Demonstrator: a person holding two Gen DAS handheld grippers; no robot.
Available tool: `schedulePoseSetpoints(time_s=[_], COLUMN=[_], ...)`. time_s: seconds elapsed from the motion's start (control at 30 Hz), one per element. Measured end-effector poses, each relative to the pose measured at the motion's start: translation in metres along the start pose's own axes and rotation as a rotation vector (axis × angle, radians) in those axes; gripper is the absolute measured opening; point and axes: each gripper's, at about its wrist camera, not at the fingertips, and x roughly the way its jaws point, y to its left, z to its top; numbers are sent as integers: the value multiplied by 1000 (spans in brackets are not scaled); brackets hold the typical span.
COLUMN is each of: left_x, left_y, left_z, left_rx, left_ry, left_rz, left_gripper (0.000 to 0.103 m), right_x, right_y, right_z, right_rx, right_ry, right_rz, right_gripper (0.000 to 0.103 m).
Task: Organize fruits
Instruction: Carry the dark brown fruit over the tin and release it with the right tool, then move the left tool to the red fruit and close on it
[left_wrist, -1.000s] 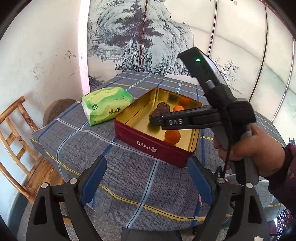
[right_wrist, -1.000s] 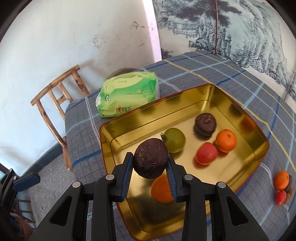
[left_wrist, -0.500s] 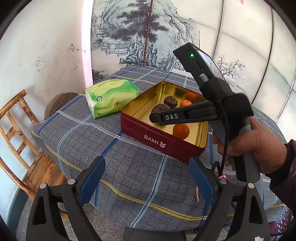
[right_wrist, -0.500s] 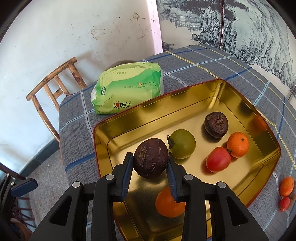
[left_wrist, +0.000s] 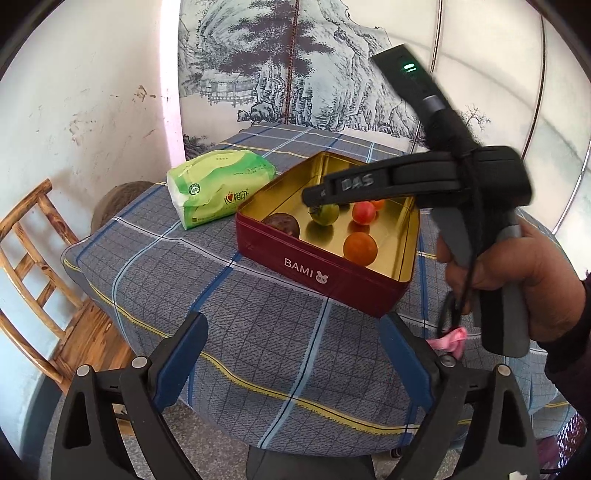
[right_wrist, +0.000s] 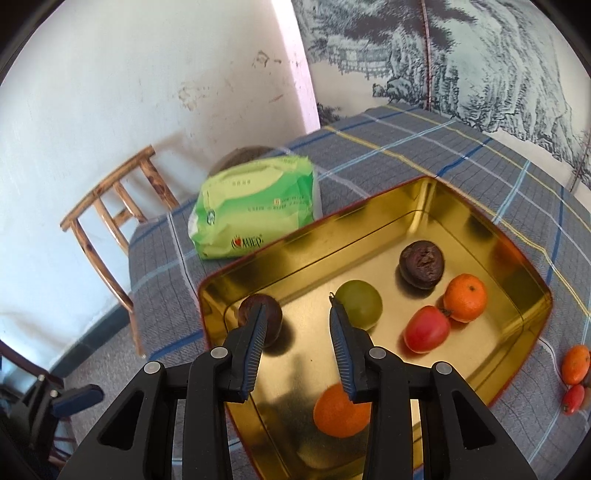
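Observation:
A red tin with a gold inside (right_wrist: 532, 332) (left_wrist: 317, 273) sits on the checked tablecloth. My right gripper (right_wrist: 297, 314) is open above its near left corner. A dark passion fruit (right_wrist: 267, 317) (left_wrist: 282, 225) lies in the tin just behind the left finger. Also in the tin are a green fruit (right_wrist: 360, 302), a second dark passion fruit (right_wrist: 421, 264), a red tomato (right_wrist: 426, 328) and two oranges (right_wrist: 465, 297) (right_wrist: 340, 410). My left gripper (left_wrist: 293, 350) is open and empty, low before the table's front edge.
A green tissue pack (right_wrist: 255, 218) (left_wrist: 218, 188) lies left of the tin. An orange (right_wrist: 574, 363) and a small red fruit (right_wrist: 572, 397) lie on the cloth right of the tin. A wooden chair (left_wrist: 37, 288) stands at the table's left.
My right gripper has opened and let go of the dark passion fruit, which now lies in the tin's near left corner. The left gripper view has shifted slightly closer to the table.

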Motion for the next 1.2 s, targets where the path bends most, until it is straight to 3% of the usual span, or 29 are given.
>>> schedulePoseSetpoints(time_s=[0.13,0.3,0.47,0.57,0.67,0.83,1.0,1.2], left_x=[-4,-10,-16,-15,-9,10,34,82], left_y=[-7,-21,-45,-65,-82,-118,-166,-227], left_z=[-1,-2,0,5,12,32,54,75], left_rx=[30,84,164,211,230,232,260,294], left_ry=[-4,-22,-32,-24,-1,33,33,43], left_rz=[-2,-35,-96,-157,-211,-291,-334,-341], left_gripper=[92,92,92,92,92,90,85,75], right_x=[-25,-69,-114,-144,-170,-199,-211,-222], right_y=[-12,-48,-107,-152,-190,-239,-272,-290], right_z=[-16,-65,-123,-158,-185,-223,-250,-261], right_rx=[32,82,177,241,288,361,445,541], right_ry=[-49,-97,-101,-101,-97,-95,-121,-178], right_rz=[14,-41,-170,-294,-416,-531,-525,-416], right_gripper=[38,42,45,45,45,46,46,50])
